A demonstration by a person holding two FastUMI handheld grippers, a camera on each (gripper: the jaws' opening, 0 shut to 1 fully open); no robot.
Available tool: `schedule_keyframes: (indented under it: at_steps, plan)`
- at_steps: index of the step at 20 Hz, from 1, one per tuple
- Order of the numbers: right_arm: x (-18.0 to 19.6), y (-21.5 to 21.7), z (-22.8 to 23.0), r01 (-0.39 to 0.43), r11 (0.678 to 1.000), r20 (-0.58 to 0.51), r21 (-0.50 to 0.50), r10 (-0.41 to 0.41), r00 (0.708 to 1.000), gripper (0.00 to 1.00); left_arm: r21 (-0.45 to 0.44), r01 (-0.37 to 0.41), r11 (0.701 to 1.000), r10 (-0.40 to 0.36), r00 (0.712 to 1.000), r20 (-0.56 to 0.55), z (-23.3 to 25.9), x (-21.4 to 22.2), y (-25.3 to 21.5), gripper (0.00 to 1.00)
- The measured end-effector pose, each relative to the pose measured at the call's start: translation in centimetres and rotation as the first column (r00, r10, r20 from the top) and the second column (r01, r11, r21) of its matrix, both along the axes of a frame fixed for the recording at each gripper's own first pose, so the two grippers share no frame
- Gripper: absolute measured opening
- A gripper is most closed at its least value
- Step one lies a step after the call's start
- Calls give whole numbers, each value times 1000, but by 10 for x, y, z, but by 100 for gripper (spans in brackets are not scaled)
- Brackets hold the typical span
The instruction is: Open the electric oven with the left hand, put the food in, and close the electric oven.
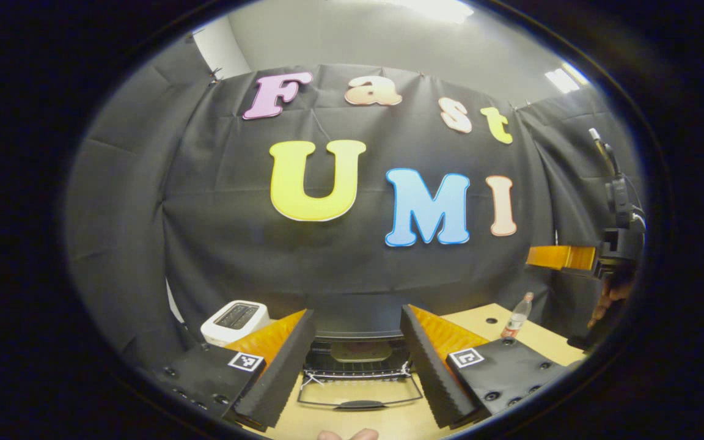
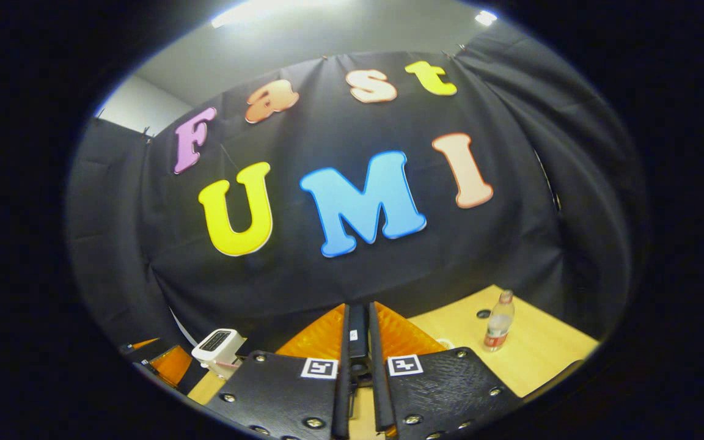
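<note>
- Left gripper: fingers spread wide, holding nothing, above the oven.
- Right gripper: fingers nearly together; whether anything sits between them is unclear.
- Oven door lies open on the table; food isn't visible, and closing remains.

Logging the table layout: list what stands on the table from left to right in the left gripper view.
White toaster → open electric oven between the left gripper's fingers → plastic bottle → right gripper, held up at the far right.
</note>
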State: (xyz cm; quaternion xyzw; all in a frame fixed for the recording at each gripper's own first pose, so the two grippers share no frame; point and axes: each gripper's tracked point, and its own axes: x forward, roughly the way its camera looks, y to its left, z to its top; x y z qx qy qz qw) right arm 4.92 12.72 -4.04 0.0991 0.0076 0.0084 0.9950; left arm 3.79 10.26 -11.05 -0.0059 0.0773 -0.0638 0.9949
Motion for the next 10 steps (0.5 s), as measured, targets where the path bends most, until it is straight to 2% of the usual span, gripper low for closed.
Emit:
schedule_keyframes:
  at_steps: [2, 3, 4, 5, 6, 7, 10]
  plan:
    - [-13, 0, 9, -36, 999, 32, -28, 37, 999, 59, 6, -5, 1000, 5, 1000, 3, 0, 3, -6, 99]
    - [-21, -2, 10, -35, 999, 30, -39, 36, 999, 80, 14, -6, 1000, 6, 1000, -19, -7, 4, -8, 90]
    - [-26, -6, 13, -35, 998, 32, -43, 36, 999, 100, 19, -2, 1000, 3, 999, -54, -18, 6, -11, 94]
    - [-19, -10, 10, -28, 998, 28, -50, 30, 999, 99, 24, -1, 1000, 3, 994, -106, -36, 5, -14, 99]
    - [-16, -13, 6, -27, 998, 21, -49, 28, 999, 97, 32, -2, 999, 7, 986, -164, -54, 6, -15, 94]
    - [-17, -17, 4, -23, 999, 13, -46, 24, 1000, 97, 40, 4, 999, 6, 974, -226, -74, 6, -16, 99]
    - [-19, -28, -1, -10, 999, -3, -48, 9, 1000, 97, 68, 27, 997, 4, 909, -417, -143, 1, -21, 99]
